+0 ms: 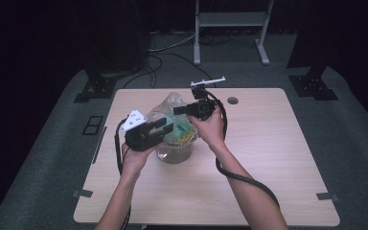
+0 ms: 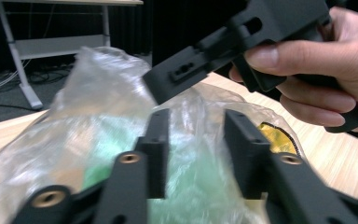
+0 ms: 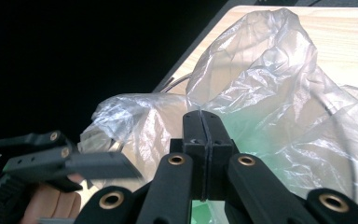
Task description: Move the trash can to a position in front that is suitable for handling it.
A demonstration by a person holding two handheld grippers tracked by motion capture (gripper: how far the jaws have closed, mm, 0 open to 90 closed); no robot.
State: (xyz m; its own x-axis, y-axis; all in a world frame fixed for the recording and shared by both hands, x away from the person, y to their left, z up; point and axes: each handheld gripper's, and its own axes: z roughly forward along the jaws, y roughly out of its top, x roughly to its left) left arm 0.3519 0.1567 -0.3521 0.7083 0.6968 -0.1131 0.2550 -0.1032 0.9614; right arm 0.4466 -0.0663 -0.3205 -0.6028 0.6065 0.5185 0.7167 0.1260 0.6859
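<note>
Plastic, clear and crinkled, forms a bag (image 1: 175,139) with green and yellow contents that stands near the middle of the pale wooden bench (image 1: 278,163) in the high view. The left hand-held gripper (image 1: 160,128) reaches at its near-left side, and the right hand-held gripper (image 1: 179,110) points at its top.

From the left gripper view, the left hand-held gripper (image 2: 193,149) has its jaws well apart with the bag's film between and beyond them; whether they touch it cannot be told.

From the right gripper view, the right hand-held gripper (image 3: 207,133) has its jaws pressed together, seemingly pinching a thin fold of film.

The step looks like opening the bag. Next, the left jaws would likely need to close on the opposite film so the two can draw the mouth apart.
</note>
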